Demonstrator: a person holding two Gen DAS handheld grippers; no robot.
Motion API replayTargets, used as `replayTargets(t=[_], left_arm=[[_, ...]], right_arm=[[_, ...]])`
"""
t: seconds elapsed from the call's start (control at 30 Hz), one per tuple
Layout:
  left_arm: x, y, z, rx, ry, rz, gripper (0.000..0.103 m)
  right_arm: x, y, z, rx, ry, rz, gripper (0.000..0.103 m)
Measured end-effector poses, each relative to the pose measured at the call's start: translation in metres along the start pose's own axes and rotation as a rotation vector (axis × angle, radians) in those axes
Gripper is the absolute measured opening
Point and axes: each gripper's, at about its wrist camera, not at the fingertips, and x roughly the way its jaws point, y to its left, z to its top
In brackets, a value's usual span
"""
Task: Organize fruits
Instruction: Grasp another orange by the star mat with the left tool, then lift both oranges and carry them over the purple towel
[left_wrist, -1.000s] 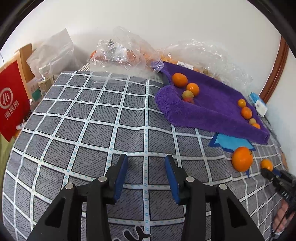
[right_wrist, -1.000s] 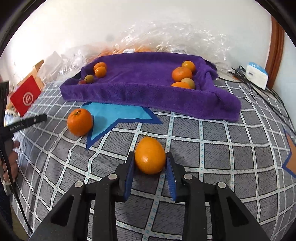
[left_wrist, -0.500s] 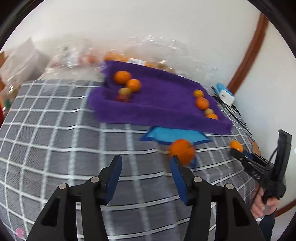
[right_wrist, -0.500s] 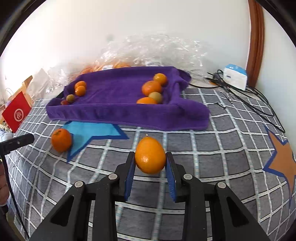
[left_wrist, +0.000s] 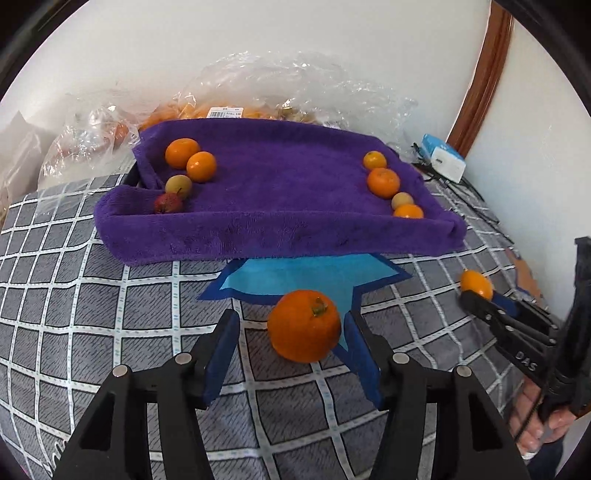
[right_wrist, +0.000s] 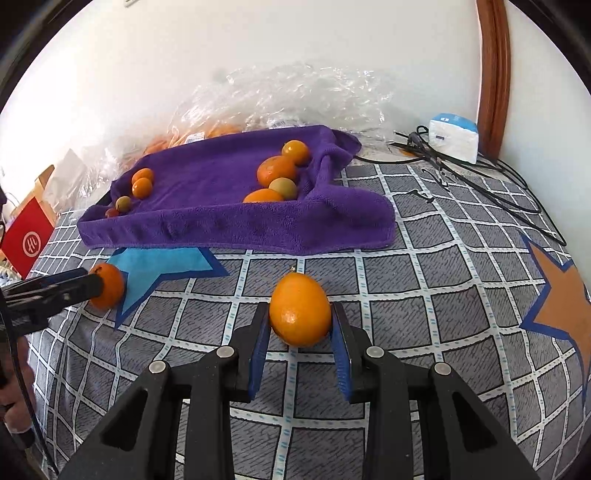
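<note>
tray: we are seeing a purple towel-lined tray (left_wrist: 258, 236) holding 8 fruits, 4 by its left end (left_wrist: 190, 162) and 4 by its right end (left_wrist: 384, 181).
left gripper: we are holding the left gripper (left_wrist: 288, 332) wide open around a tangerine (left_wrist: 303, 325); its right pad looks close to or touching the fruit, the left pad well apart, no grip yet.
tangerine: sitting on the checked cloth (left_wrist: 92, 314) at the tip of a blue star, just in front of the tray.
right gripper: we are clamping the right gripper (right_wrist: 300, 325) on an oval orange (right_wrist: 300, 313), both pads touching it, held in front of the tray.
done: we are judging 8 sorted already.
left: we are judging 2 to go; the orange needs carrying in, the tangerine needs gripping first.
background: plastic bags (right_wrist: 295, 96) behind the tray seem to hold more fruit; we are not able to tell if they count.
</note>
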Motion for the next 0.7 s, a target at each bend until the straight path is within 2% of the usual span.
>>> replayTargets(t=[0.13, 0.2, 0.23, 0.33, 0.43, 0.53, 0.7], left_arm=[[0.01, -0.005, -0.002, 0.039, -0.005, 0.03, 0.055], [0.009, -0.006, -0.003, 0.06, -0.022, 0.021, 0.043], [0.008, -0.006, -0.003, 0.066, -0.028, 0.012, 0.041], [0.007, 0.0, -0.004, 0.038, -0.041, -0.021, 0.041], [0.003, 0.016, -0.004, -0.045, -0.067, -0.091, 0.041], [0.002, 0.023, -0.005, -0.077, -0.067, -0.099, 0.04], [-0.005, 0.019, -0.007, -0.056, -0.103, -0.11, 0.041]], right_arm=[[-0.001, 0.0, 0.0, -0.007, -0.008, 0.019, 0.032], [-0.001, -0.001, 0.0, 0.003, -0.011, 0.02, 0.032], [-0.002, -0.002, 0.0, 0.009, -0.013, 0.024, 0.032], [-0.002, -0.006, 0.0, 0.027, -0.017, 0.032, 0.032], [-0.003, -0.006, 0.0, 0.03, -0.02, 0.043, 0.032], [-0.004, -0.006, 0.0, 0.029, -0.025, 0.051, 0.032], [-0.004, -0.007, 0.0, 0.036, -0.031, 0.055, 0.032]])
